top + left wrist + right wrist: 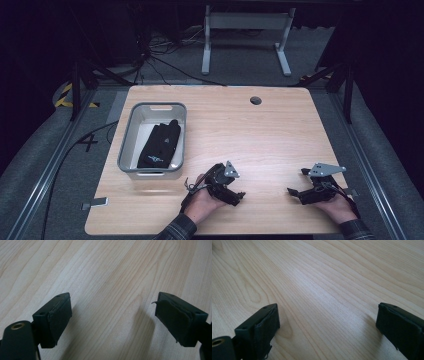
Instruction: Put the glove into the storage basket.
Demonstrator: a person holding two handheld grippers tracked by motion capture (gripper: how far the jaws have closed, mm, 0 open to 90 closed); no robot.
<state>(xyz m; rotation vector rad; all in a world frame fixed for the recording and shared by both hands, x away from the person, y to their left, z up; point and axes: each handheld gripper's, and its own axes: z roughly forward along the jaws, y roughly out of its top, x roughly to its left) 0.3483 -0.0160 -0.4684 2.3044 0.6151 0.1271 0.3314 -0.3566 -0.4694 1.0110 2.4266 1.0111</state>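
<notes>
Spanning most of the high view: table (pixel 260 130), a pale wooden top with rounded corners and long streaked grain, with a small round dark hole (pixel 256 100) near its far edge.
Floor around it: grey carpet, with black cables trailing at the far left and yellow-and-black striped tape at the left edge.
Far frame: white metal table legs (pixel 245 37) standing on the floor beyond the table.
Bin: grey plastic tub (pixel 131 137), rectangular with rounded corners and a slot handle at each end, on the table's left part.
Bin contents: black fabric glove (pixel 160 142) lying flat along the tub floor, well apart from both grippers.
Writing: a small pale logo on the glove near its near end, too small to read; a dark mark like a "4" on the floor left of the table.
Left gripper (pixel 112 320): black, in the person's left hand near the table's front edge just right of the tub; jaws spread wide, nothing between the foam-faced pads, bare wood beneath them.
Right gripper (pixel 327 327): black with a grey three-cornered plate, in the right hand near the front right corner; jaws spread wide over bare wood, holding nothing.
</notes>
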